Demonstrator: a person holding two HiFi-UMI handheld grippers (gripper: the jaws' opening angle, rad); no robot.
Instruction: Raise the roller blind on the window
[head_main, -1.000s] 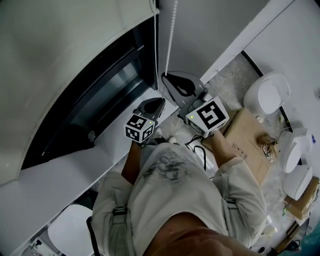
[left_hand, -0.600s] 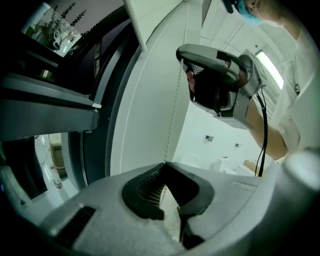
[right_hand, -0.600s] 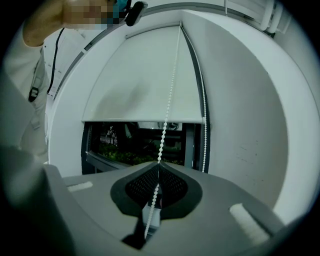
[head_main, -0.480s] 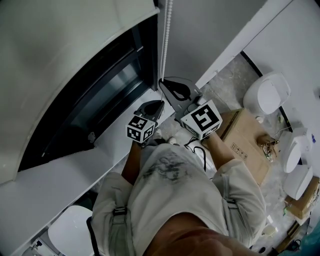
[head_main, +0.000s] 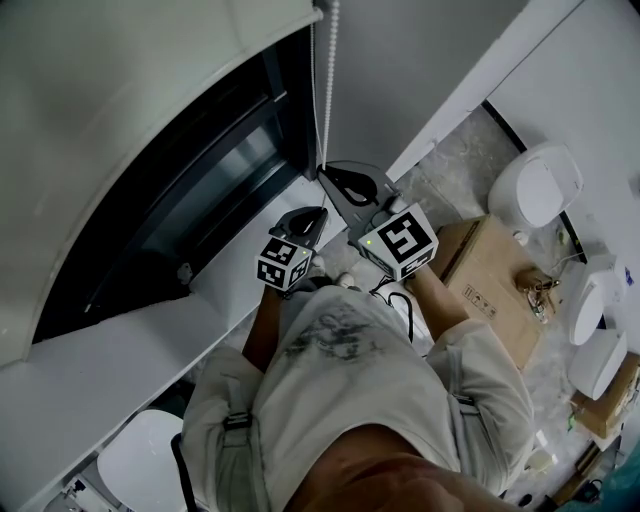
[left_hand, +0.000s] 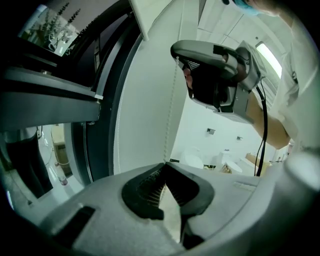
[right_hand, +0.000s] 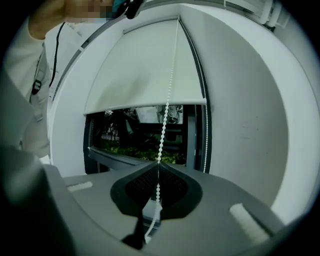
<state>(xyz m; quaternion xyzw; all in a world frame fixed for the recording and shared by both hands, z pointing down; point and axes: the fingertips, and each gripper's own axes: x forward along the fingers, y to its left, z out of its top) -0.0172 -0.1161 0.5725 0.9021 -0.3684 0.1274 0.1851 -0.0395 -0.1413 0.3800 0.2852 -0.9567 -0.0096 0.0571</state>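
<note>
Roller blind (right_hand: 145, 70): pale off-white fabric, partly lowered, bottom bar level, lower strip of window (right_hand: 145, 137) uncovered. White bead chain (right_hand: 167, 100) hangs from the blind's right end. One strand is pinched in the left gripper (left_hand: 165, 165) and right gripper (right_hand: 158, 165).

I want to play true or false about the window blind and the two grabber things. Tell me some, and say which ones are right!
1. The right hand-held gripper is pinching the bead chain. True.
2. The blind covers the whole window. False: the bottom part is uncovered, and green plants show through it.
3. The left hand-held gripper is wide open and holds nothing. False: its jaws are squeezed together on the bead chain too.
4. A cardboard box lies on the floor. True.
</note>
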